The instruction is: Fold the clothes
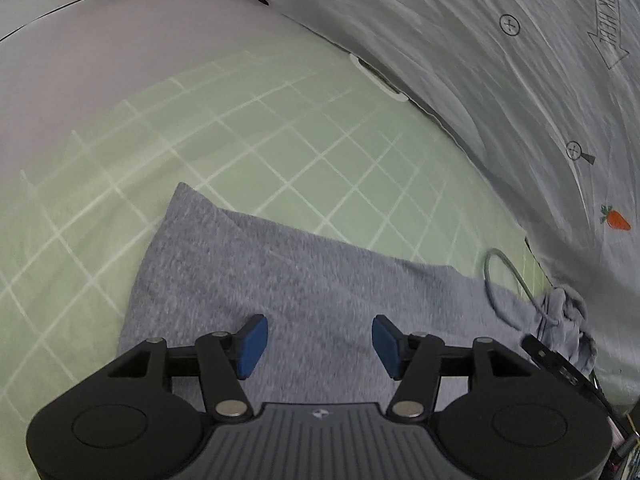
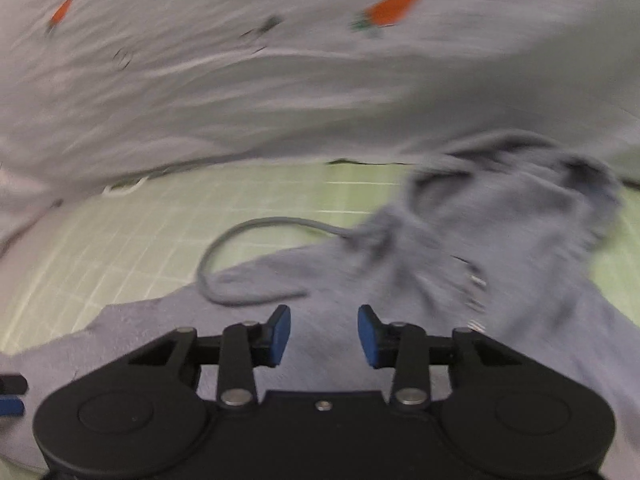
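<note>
My left gripper (image 1: 320, 344) hangs over a grey hoodie (image 1: 288, 280), its blue pads (image 1: 253, 346) apart with nothing between them but the knit below; whether they touch the cloth I cannot tell. The garment lies on a pale green sheet (image 1: 224, 128) with a white grid, one corner reaching toward ten o'clock. At two o'clock from my pads a grey drawstring (image 1: 496, 280) loops off the fabric onto the sheet. At three o'clock the bunched hood (image 1: 568, 312) is half hidden behind a black part of my other tool, cut off by the frame edge. A grey quilt (image 1: 500, 80) printed with a carrot (image 1: 616, 218) and button marks fills the upper right.

My right gripper (image 2: 324, 336) also has its pads (image 2: 280, 334) apart and empty above the hoodie. This view is smeared with blur: the hood (image 2: 520, 208) at two o'clock is a soft heap. The cord (image 2: 248, 240) curls at eleven o'clock, the quilt (image 2: 280, 80) beyond.
</note>
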Demonstrator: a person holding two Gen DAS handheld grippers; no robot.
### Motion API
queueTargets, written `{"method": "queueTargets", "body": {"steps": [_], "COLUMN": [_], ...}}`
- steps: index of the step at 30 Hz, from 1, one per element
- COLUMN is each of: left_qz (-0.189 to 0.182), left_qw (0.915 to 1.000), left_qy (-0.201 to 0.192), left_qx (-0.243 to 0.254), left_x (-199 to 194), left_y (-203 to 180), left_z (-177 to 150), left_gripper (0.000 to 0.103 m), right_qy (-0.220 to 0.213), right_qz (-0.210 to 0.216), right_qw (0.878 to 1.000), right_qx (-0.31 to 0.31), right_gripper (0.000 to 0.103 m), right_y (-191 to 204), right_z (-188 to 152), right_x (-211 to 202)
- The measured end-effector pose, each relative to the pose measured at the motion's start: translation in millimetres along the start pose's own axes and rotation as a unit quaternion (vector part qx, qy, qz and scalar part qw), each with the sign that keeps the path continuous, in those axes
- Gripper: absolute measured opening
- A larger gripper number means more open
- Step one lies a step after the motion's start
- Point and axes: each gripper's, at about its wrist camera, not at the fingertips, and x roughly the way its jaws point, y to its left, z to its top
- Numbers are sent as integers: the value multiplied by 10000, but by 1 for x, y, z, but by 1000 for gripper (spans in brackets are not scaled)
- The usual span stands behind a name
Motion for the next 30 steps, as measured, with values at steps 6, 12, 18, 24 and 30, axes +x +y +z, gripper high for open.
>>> {"method": "queueTargets", "body": {"steps": [6,12,18,24,30], "left_qz": [52,72,62,56,20], "left_qw": [10000,9999,9997,9996,9995], "left_qy": [-24,-46,-59,-76,-113], "left_qx": [72,130,213,255,291], "left_x": [2,2,3,3,2], "left_y": [-4,-6,-6,-5,-3], "left_z": [0,0,-1,-1,-1], "left_gripper": [64,68,69,69,70], "right_qy": [47,47,92,96,51], "right_qz": [94,31,-34,-395,-1040], "right_qw": [9998,9998,9997,9992,9944], "right_qx": [141,-193,-207,-62,189], "right_gripper": [46,25,21,21,21], "right_y": [15,29,26,5,-34], "right_z": [10,5,0,-17,-44], "right_x": [24,28,18,-10,-59]}}
